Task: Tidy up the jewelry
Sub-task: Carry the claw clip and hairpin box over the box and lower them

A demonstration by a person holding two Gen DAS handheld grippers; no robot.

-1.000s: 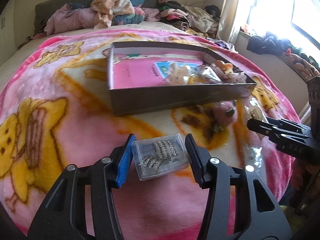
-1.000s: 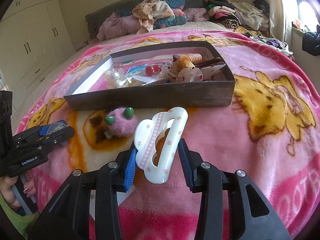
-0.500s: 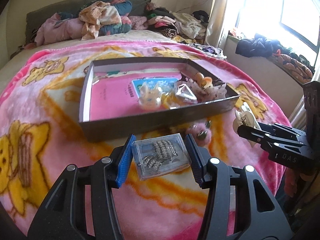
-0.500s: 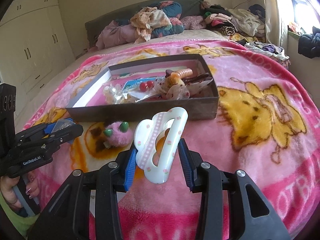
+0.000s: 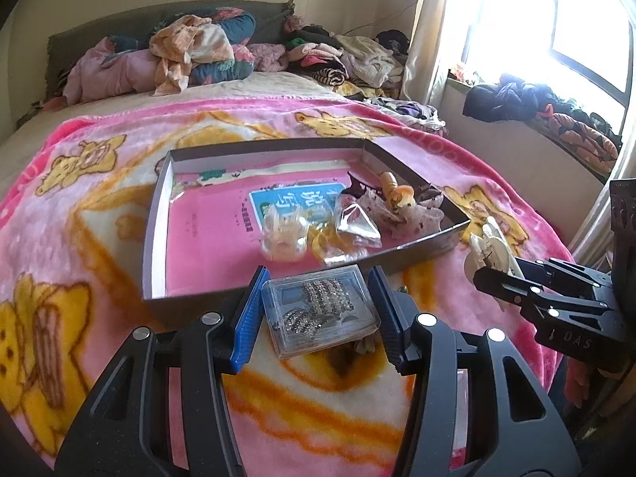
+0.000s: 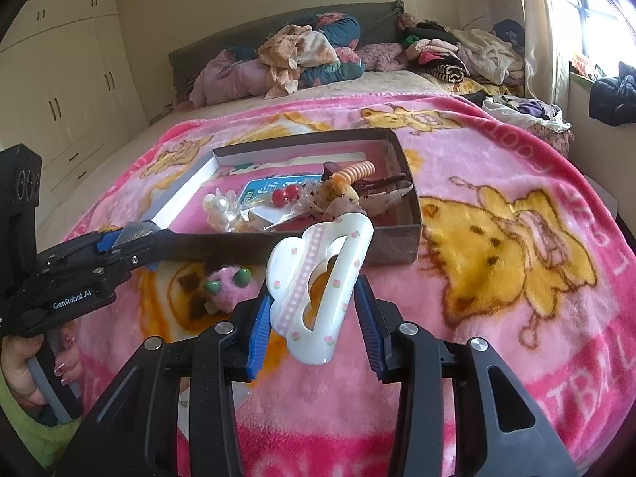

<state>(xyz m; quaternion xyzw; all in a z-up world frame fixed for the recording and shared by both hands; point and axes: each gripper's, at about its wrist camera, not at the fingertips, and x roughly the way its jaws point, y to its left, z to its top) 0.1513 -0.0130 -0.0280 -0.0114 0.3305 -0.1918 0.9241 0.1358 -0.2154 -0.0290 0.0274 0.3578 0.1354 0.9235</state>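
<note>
Both jaws clamped: left gripper point(image 5: 318, 310) on clear case point(image 5: 318, 316), right gripper point(image 6: 312, 314) on hair claw point(image 6: 318, 290). Claw pinched low, could pivot out before box point(image 6: 397, 238).

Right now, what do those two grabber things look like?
Both are black plastic with silver screws. The left gripper and right gripper each have a blue ribbed pad and a dark one. White lettering marks their sides. The hand wears decorated nails and a green sleeve.
</note>
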